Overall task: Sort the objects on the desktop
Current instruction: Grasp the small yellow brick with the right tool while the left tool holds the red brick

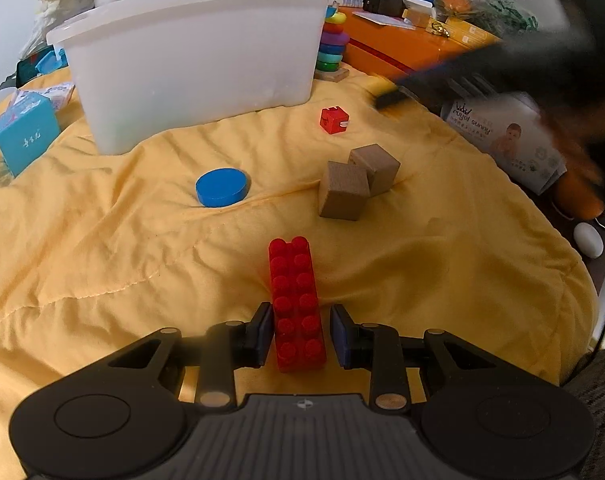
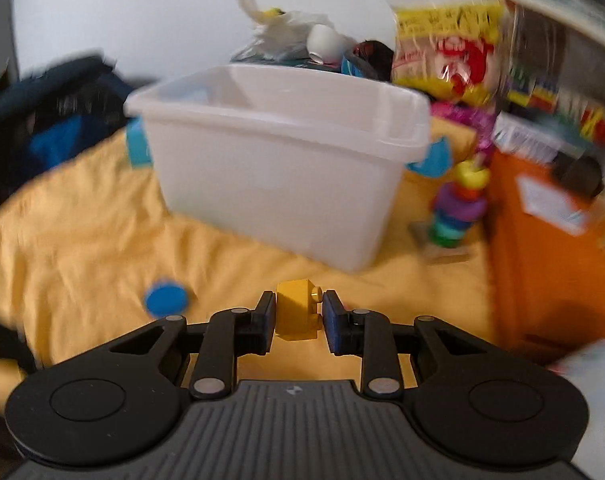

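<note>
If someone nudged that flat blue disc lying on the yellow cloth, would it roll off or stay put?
The blue disc lies flat on its face, so it would probably slide, not roll. The yellow cloth is wrinkled and soft, likely dragging on it. It looks solid and stiff; tipped onto its edge, it might roll.

In the left wrist view, a white soft pack (image 1: 514,140) at the right edge of the yellow cloth (image 1: 102,260) carries a small crown sign with the words "royal sunny" under it; the finer lines below that are too small to read. The blue box (image 1: 24,134) at the left edge bears a short row of white characters on its side, too small to make out. In the right wrist view the yellow and red bag (image 2: 446,52) behind the white bin (image 2: 282,168) has print on it, but blur leaves none of it readable.
</note>
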Demonstrator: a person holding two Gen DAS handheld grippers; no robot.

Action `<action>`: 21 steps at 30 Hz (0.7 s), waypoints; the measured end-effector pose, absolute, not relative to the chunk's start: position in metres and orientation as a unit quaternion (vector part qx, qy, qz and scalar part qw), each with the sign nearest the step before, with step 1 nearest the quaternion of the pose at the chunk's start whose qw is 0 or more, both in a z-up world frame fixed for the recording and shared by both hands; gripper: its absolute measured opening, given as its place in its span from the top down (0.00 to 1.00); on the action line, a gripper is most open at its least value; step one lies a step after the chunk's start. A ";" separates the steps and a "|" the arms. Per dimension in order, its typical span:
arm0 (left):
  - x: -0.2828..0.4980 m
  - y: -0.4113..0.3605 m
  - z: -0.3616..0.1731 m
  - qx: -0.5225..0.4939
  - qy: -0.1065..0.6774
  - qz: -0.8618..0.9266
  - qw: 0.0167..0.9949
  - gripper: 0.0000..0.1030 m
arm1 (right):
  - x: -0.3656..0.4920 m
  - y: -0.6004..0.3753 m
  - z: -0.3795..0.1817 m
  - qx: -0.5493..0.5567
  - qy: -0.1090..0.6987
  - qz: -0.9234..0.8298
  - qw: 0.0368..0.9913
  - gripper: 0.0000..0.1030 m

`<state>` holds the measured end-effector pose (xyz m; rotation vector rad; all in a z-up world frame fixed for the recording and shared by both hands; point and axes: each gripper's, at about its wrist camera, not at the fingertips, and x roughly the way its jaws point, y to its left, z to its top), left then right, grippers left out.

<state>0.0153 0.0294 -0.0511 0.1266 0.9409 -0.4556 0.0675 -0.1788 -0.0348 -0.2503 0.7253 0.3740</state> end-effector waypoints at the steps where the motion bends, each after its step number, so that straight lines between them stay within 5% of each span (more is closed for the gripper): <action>1: 0.016 0.030 -0.051 0.060 0.449 -0.217 0.864 0.67 | 0.061 -0.182 -0.036 -0.135 0.360 0.181 0.905 0.72; 9: 0.015 0.027 -0.051 0.063 0.451 -0.209 0.865 0.67 | -0.009 -0.155 -0.094 -0.354 0.355 0.198 0.843 0.71; 21: 0.013 0.026 -0.051 0.065 0.445 -0.198 0.871 0.67 | -0.016 -0.179 -0.070 -0.192 0.383 0.237 0.872 0.66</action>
